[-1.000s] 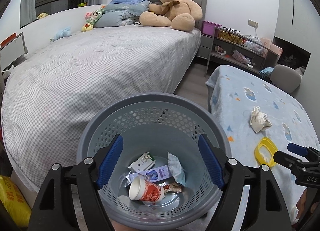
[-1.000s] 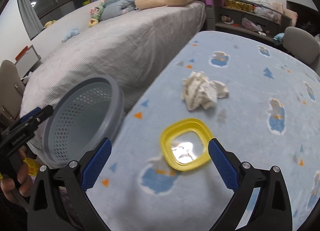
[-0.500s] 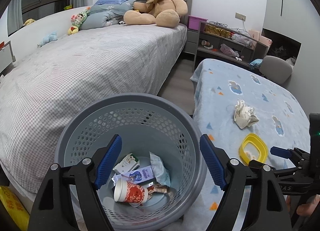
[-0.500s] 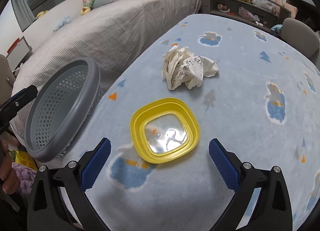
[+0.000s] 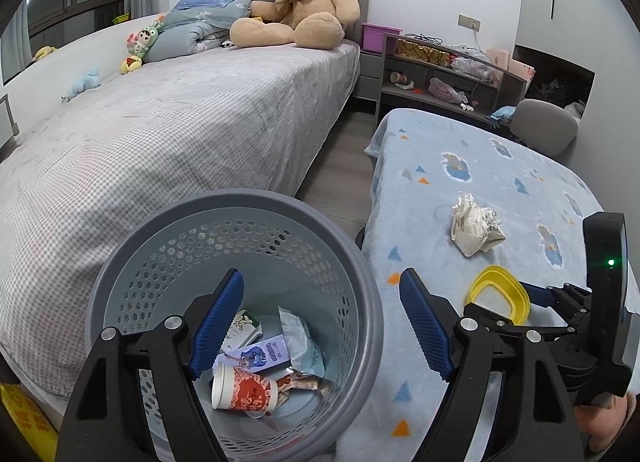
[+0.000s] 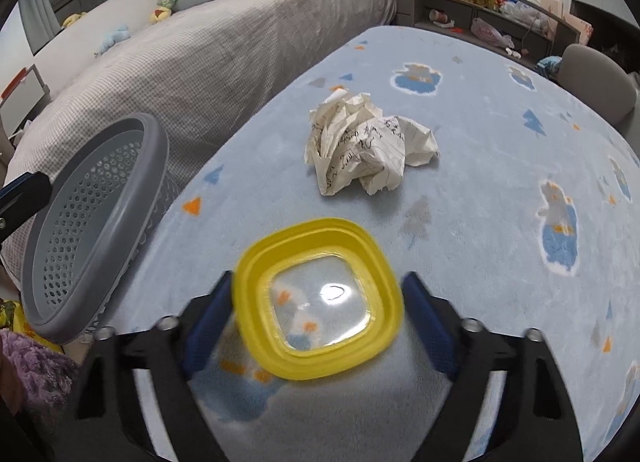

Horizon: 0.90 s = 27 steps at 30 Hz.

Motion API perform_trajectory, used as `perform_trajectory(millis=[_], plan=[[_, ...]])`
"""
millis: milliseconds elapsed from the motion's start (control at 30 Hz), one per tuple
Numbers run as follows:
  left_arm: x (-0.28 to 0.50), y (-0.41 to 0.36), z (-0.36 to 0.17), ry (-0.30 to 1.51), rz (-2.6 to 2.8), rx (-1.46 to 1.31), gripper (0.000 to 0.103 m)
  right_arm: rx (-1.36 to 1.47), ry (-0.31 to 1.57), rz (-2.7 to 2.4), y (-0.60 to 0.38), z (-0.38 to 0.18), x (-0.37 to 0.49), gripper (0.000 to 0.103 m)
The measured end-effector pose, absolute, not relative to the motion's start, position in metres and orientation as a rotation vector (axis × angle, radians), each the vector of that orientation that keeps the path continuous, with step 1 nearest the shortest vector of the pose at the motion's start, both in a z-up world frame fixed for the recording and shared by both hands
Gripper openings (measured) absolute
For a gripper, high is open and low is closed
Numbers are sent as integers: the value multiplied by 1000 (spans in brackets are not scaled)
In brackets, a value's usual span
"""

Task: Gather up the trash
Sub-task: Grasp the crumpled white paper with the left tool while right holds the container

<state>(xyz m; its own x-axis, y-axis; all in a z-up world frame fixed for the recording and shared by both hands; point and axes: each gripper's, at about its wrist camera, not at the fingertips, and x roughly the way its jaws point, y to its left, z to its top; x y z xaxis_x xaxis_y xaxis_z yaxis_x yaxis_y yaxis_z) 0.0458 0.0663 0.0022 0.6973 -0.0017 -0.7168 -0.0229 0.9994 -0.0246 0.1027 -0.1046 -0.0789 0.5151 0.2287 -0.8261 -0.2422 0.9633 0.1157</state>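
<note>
A grey perforated trash basket stands beside the blue blanket-covered table and holds a paper cup, cartons and wrappers. My left gripper is open and empty above the basket. A yellow plastic lid lies on the table between the open fingers of my right gripper; the left pad is at its edge, and the jaws are not closed on it. The lid and right gripper also show in the left wrist view. A crumpled paper ball lies beyond the lid.
A grey bed with a large teddy bear and small toys runs along the left. A cluttered shelf unit and a grey chair stand behind the table. The basket is left of the table edge.
My right gripper has moved forward so the yellow lid now lies between its fingers. The left gripper's view has shifted slightly over the basket.
</note>
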Motion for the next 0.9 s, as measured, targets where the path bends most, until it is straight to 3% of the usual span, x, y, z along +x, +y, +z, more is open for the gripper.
perform_trajectory(millis=[400,900], plan=[[66,32,-4,856,-49,-18,77,145,931,240,-173,-56,95,72],[145,-77,-23,960,-243,3,77,253,864,133,-258,-44,96,72]])
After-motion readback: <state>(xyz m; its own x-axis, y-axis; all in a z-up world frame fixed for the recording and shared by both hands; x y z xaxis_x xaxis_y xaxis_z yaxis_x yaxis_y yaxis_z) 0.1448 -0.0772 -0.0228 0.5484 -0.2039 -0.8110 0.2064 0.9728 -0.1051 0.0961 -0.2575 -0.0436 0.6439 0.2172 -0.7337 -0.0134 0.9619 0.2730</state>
